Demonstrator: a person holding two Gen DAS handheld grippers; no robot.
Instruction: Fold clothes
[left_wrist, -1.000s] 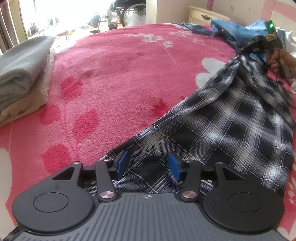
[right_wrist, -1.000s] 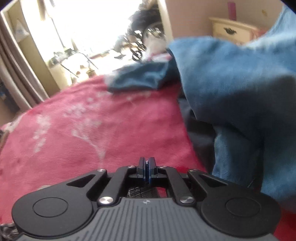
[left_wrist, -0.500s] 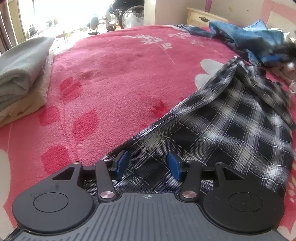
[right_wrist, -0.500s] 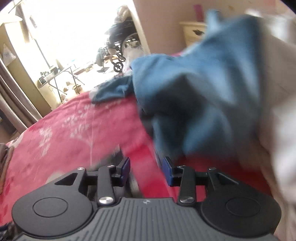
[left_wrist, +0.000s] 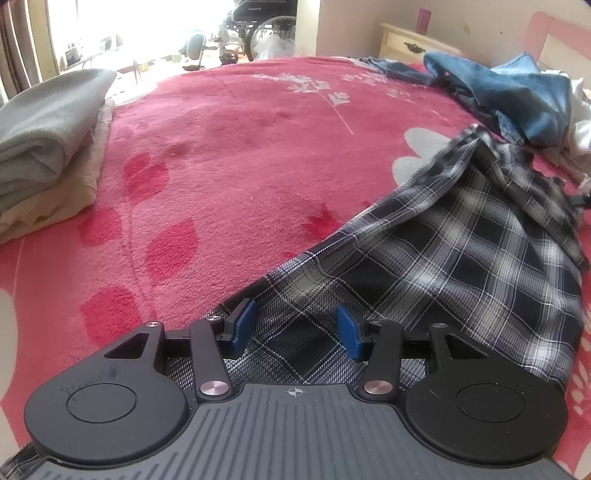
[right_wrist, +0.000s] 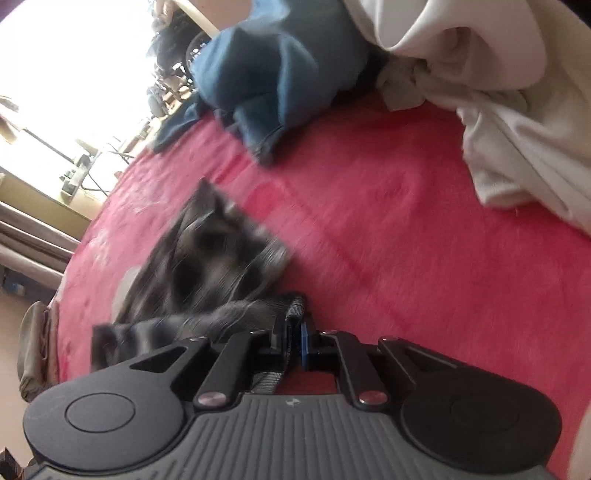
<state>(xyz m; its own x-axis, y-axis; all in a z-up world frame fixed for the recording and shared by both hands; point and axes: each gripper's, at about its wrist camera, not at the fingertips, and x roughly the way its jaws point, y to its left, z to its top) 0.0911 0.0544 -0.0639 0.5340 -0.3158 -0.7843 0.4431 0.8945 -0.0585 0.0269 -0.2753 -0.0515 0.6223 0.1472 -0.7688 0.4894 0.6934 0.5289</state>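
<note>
A black-and-white plaid shirt (left_wrist: 461, 251) lies spread on the red blanket (left_wrist: 240, 166), running from the near centre to the far right. My left gripper (left_wrist: 295, 328) hovers over its near corner, open, with the blue pads apart and the fabric lying flat beneath them. In the right wrist view the same shirt (right_wrist: 207, 266) is blurred and bunched. My right gripper (right_wrist: 295, 341) has its jaws closing, and a fold of the shirt's edge is pinched between the pads. That view is rolled to one side.
A folded stack of grey and beige cloth (left_wrist: 44, 122) sits at the left edge of the bed. Blue garments (left_wrist: 517, 96) are heaped at the far right, with white clothes (right_wrist: 517, 129) beside them. A nightstand (left_wrist: 413, 44) and a wheelchair (left_wrist: 266, 26) stand beyond the bed.
The right gripper let go of the shirt's far corner, opened, swung sideways while rolling, and closed on another part of the shirt. It has left the left wrist view. The left gripper stayed put.
</note>
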